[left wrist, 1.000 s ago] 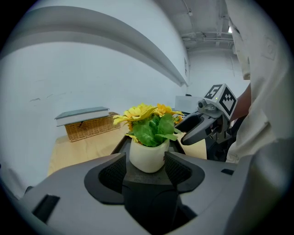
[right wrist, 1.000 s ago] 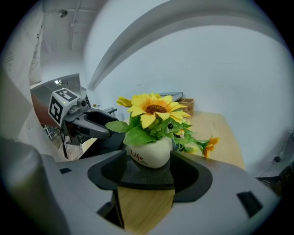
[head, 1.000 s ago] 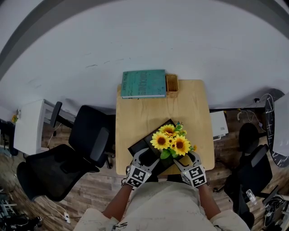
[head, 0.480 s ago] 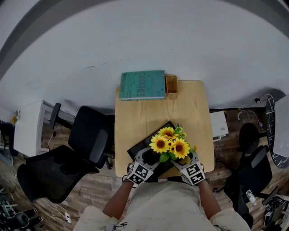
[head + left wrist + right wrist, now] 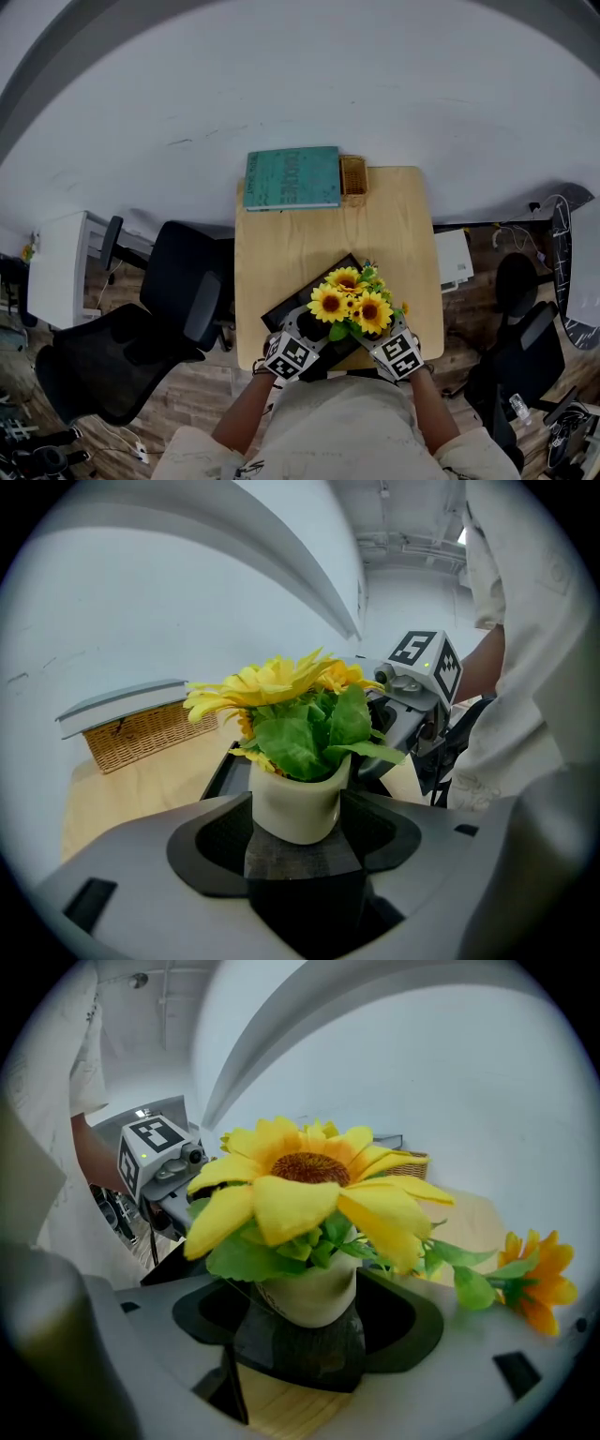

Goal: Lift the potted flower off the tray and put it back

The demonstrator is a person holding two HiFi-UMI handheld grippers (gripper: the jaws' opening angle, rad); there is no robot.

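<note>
Potted flower: one potted flower (image 5: 349, 305), upright on the black tray (image 5: 284, 311), at the tray's near right part, by the worktop's (image 5: 375, 225) near edge.
Pot and jaws: the cream pot (image 5: 295, 808) stands straight ahead of both grippers, centred in each gap. The left gripper (image 5: 311, 325) comes from the near left and the right gripper (image 5: 377, 330) from the near right, and both slant down.
Axis: the pot's long axis is vertical, and each pair of jaws spans it sideways, low on the wall under the leaves.
Nearer hand: I judge neither nearer, since the pot fills about the same part of both gripper views.
Left jaws: spread wide and just been opening, with the pot between them and no pad seen pressing it.
Right jaws: the same, released and just been opening, with the pot in the gap and not gripped.
Coming move: probably both pairs close on the pot from opposite sides before the lift.
Counts: two grippers, one pot, one tray. There are three large blooms (image 5: 330, 302) and one small one at the right. One teal book (image 5: 292, 178) and one wicker basket (image 5: 354, 175) lie at the far edge.
</note>
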